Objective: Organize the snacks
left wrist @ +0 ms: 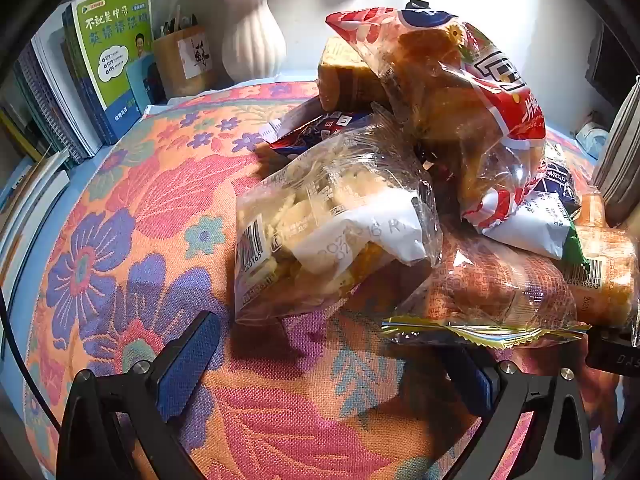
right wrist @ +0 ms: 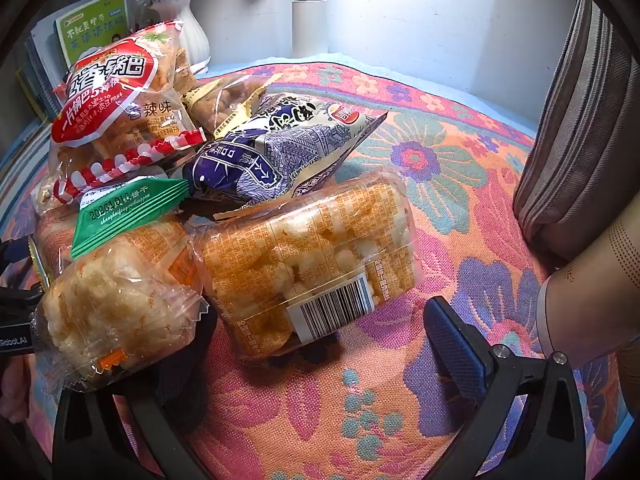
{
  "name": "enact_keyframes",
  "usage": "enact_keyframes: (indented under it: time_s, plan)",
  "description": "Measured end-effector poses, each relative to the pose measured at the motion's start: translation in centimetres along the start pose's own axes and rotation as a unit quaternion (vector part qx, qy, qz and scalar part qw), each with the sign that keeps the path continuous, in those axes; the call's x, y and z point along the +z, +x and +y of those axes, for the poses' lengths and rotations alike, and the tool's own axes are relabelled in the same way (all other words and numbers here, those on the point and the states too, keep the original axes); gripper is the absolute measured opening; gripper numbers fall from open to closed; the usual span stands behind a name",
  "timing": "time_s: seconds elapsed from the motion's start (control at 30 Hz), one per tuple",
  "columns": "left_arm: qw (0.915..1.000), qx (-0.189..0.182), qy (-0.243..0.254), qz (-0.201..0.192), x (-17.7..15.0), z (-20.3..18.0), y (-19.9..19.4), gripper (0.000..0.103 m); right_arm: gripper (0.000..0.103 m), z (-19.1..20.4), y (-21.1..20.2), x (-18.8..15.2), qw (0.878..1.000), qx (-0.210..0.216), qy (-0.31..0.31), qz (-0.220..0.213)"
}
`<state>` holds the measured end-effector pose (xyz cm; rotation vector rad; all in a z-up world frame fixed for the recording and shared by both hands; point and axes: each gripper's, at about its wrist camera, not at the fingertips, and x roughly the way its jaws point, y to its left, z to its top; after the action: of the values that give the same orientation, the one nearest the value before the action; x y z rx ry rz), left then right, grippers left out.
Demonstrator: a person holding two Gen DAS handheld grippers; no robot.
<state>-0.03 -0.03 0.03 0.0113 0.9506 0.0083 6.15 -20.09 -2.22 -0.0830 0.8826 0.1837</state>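
Observation:
A heap of snack bags lies on a flowered cloth [left wrist: 132,208]. In the left wrist view a clear bag of pale crackers [left wrist: 320,224] lies in front, a red-and-clear bag [left wrist: 452,92] on top, an orange bag [left wrist: 500,292] at right. My left gripper [left wrist: 340,360] is open just before the cracker bag; the orange bag's edge covers its right finger. In the right wrist view the red bag [right wrist: 116,92] tops the heap, with a purple bag [right wrist: 280,148], a green packet [right wrist: 124,212] and two orange puff bags [right wrist: 312,264] [right wrist: 116,300]. My right gripper [right wrist: 320,340] is open around the nearer orange bag.
Books [left wrist: 108,60], a wooden pen holder [left wrist: 184,60] and a white ribbed vase [left wrist: 252,36] stand at the back left against the wall. A grey striped cushion [right wrist: 576,140] stands at the right. The flowered cloth [right wrist: 440,160] lies bare right of the heap.

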Motion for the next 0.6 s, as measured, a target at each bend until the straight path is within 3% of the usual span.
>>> enact_keyframes:
  time_s: [0.17, 0.27, 0.47, 0.6]
  plan:
    - [1.0000, 0.000, -0.003, 0.007, -0.3, -0.2, -0.2, 0.103, 0.103, 0.0, -0.1, 0.0, 1.000, -0.001, 0.005, 0.003]
    - [0.9999, 0.003, -0.005, 0.012, -1.6, -0.9, -1.2, 0.103, 0.103, -0.3, -0.7, -0.2, 1.000, 0.008, 0.012, 0.027]
    - [0.9999, 0.005, -0.011, 0.011, -2.7, -0.9, -2.1, 0.103, 0.103, -0.3, -2.7, -1.6, 0.998, 0.034, -0.031, 0.047]
    - [0.9998, -0.007, 0.014, -0.010, -4.5, -1.3, -4.2, 0.103, 0.103, -0.2, -5.5, -4.6, 0.999, 0.028, -0.021, 0.020]
